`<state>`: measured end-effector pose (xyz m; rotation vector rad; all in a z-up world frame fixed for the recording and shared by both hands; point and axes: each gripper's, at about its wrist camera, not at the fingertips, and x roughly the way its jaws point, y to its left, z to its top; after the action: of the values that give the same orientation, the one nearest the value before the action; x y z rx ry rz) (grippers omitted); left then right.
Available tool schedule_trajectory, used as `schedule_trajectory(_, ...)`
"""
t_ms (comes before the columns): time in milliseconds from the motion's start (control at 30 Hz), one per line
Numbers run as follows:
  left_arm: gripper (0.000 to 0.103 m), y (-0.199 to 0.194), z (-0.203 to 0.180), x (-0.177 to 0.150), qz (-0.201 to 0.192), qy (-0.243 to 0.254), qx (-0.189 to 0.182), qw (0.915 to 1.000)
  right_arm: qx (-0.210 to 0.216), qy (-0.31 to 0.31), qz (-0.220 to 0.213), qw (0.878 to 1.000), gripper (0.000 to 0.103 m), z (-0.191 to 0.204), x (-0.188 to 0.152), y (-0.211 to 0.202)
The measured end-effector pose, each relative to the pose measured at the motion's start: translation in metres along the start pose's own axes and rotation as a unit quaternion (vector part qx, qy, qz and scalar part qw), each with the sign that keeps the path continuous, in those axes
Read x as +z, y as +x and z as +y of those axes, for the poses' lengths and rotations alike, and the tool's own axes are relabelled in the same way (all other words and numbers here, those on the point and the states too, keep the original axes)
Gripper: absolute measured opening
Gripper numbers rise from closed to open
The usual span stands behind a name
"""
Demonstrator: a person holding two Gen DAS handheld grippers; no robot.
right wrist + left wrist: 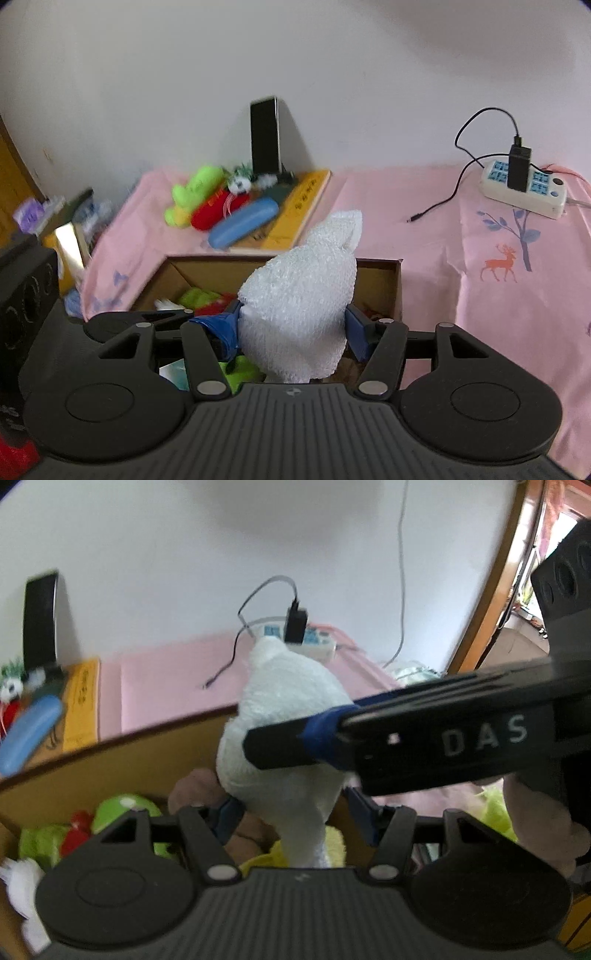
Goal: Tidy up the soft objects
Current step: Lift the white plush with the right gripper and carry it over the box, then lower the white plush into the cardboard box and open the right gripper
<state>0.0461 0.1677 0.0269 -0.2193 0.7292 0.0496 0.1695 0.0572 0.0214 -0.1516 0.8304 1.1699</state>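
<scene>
A white fluffy plush toy (pixel 284 709) hangs above an open cardboard box (pixel 110 764). My left gripper (pixel 291 812) is shut on its lower part, a blue pad on either side. A black finger (pixel 280 746) of the right gripper reaches in from the right and lies against the toy. In the right wrist view the same white toy (pixel 303 306) sits between the blue pads of my right gripper (pixel 291 328), which is shut on it. The left gripper's finger (pixel 162 315) comes in from the left. The box (pixel 391 291) holds green (pixel 122 808), red and yellow soft toys.
A pink cloth (pixel 424 258) covers the surface behind the box. On it lie a green plush (pixel 195 192), a red plush (pixel 214 210), a blue case (pixel 243 221), a yellow book (pixel 306 203) and a power strip (pixel 524 192) with a charger. A dark slab (pixel 264 136) leans on the wall.
</scene>
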Motion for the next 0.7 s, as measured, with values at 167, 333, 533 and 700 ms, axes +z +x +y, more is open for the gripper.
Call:
schedule_trajectory(167, 0.06, 0.027, 0.005, -0.003, 0.034, -0.013, -0.014, 0.9992, -0.029, -0.022, 0.028, 0.999, 0.044, -0.004, 0.001, 0.026)
schedule_trajectory(333, 0.06, 0.044, 0.011, -0.006, 0.049, -0.004, -0.012, 0.9987, -0.06, -0.02, 0.035, 0.997, 0.043, -0.009, -0.004, 0.043)
schedule_trajectory(533, 0.06, 0.048, 0.022, -0.008, 0.05, -0.024, -0.032, 0.9979, -0.081, -0.063, 0.034, 0.994, 0.043, 0.001, -0.005, 0.045)
schedule_trajectory(700, 0.061, 0.049, 0.018, -0.01, 0.05, -0.015, -0.028, 0.9982, -0.085, -0.021, -0.003, 0.996, 0.043, -0.009, 0.0, 0.031)
